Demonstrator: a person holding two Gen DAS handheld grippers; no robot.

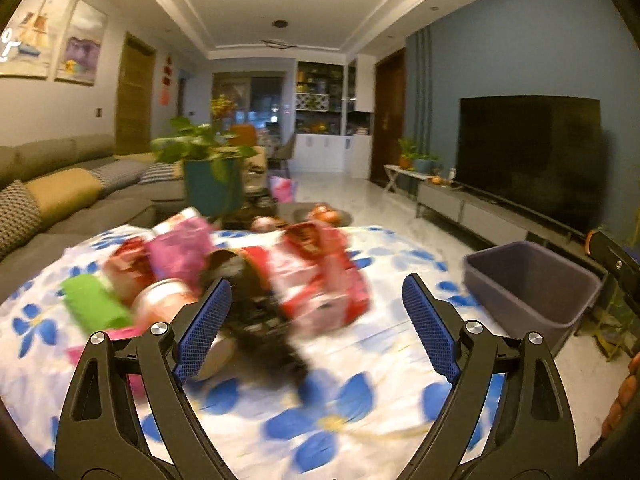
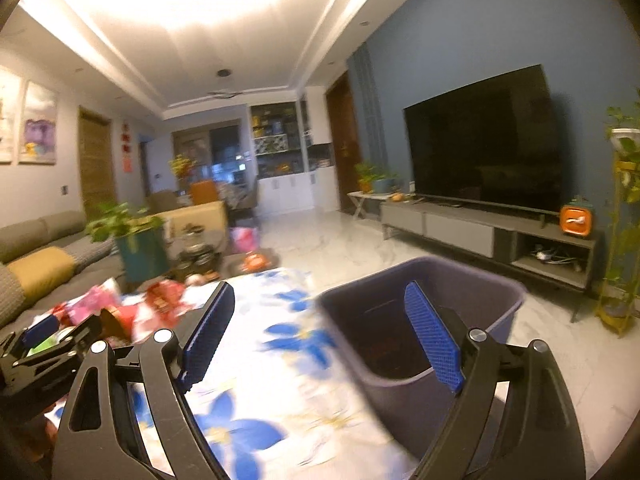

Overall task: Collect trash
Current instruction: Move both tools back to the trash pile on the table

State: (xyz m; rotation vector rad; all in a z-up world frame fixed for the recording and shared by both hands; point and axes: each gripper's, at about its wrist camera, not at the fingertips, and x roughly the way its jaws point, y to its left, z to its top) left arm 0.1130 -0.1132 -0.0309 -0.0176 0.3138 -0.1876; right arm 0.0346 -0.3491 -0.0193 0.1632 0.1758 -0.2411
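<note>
Two black grippers with blue textured pads hang over a bench draped in a white cloth [image 1: 360, 364] printed with blue flowers. The left gripper [image 1: 316, 322] has its fingers spread wide with nothing between them; at its 11 o'clock lies a blurred heap of trash [image 1: 248, 276]: red and pink snack wrappers, a green roll, a round can and something dark. The right gripper [image 2: 320, 330] is likewise spread apart and empty, pointing at a dark grey rectangular plastic bin [image 2: 496, 292] at its 1 o'clock, just beside the cloth's edge. In the right wrist view the trash sits at 9 o'clock, well apart from the bin.
</note>
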